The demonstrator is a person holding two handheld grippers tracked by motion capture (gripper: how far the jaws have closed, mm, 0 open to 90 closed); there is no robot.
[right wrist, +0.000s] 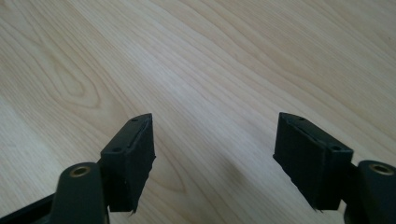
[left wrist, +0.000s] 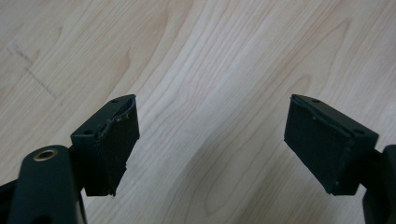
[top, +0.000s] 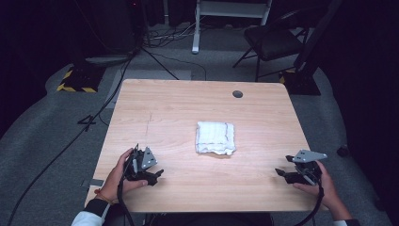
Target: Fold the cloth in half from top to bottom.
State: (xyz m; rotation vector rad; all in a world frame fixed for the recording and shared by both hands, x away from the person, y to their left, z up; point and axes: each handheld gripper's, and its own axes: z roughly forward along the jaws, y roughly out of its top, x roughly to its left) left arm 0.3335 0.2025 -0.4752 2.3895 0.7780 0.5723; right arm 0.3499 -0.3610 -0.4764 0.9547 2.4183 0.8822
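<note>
The wooden table (top: 188, 101) spans the middle of the high view, with a folded white towel (top: 215, 137) lying just right of the frame's centre. At lower left sits the left gripper (top: 151, 175), at lower right the right gripper (top: 283, 174), both well apart from the towel. The left gripper view and right gripper view show what the high view cannot: both pairs of jaws spread wide over bare wood grain, nothing between them.

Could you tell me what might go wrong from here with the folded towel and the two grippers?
1. The folded white towel lies loose mid-table; a one-sided grab could drag it open.
2. The left gripper and right gripper point inward, both open and empty; closing in together, they might collide.
3. A trailing cable may snag on the table edge.
</note>
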